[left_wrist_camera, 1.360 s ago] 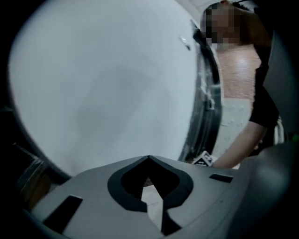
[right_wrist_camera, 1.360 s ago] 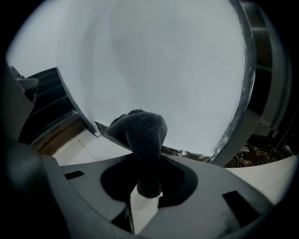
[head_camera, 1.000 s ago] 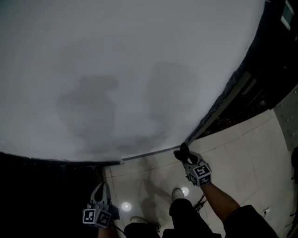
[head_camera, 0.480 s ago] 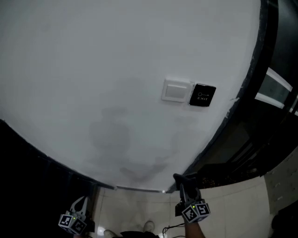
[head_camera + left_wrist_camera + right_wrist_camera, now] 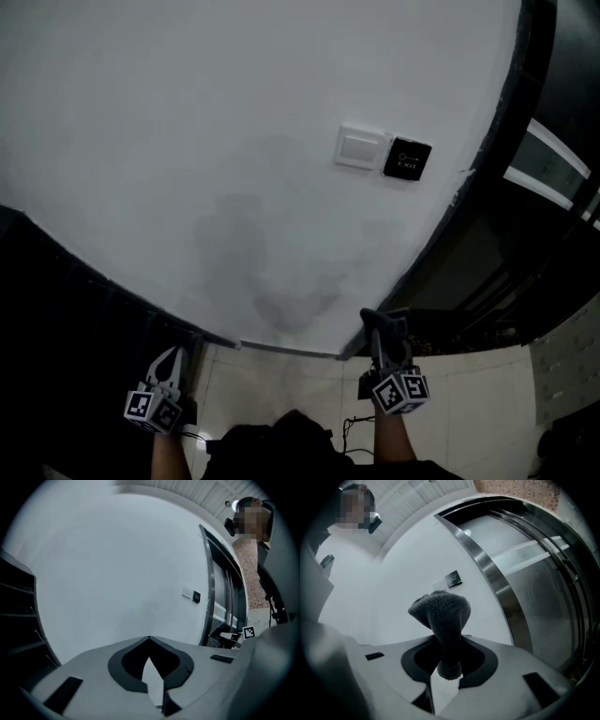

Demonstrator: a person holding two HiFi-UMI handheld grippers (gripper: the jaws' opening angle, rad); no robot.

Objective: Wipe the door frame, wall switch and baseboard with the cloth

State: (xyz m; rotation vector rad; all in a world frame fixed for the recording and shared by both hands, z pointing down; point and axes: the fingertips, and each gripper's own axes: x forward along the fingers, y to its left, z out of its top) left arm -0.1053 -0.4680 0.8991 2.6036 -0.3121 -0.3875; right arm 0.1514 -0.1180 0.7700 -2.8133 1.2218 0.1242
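right gripper (image 5: 380,323) was clamped on the fuzzy grey cloth (image 5: 440,613) down low, left gripper (image 5: 172,361) pinched together empty, so I'd guess lifting it to the white rectangular wall switch (image 5: 360,148) came next

White wall (image 5: 187,112) above pale tiled floor (image 5: 497,412).

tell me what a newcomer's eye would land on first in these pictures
The big bare white wall fills most of the head view, with a white switch and a black plate side by side towards its right edge, near the dark door frame. Low down, the right gripper is shut on a grey cloth, while the left gripper is shut and empty.
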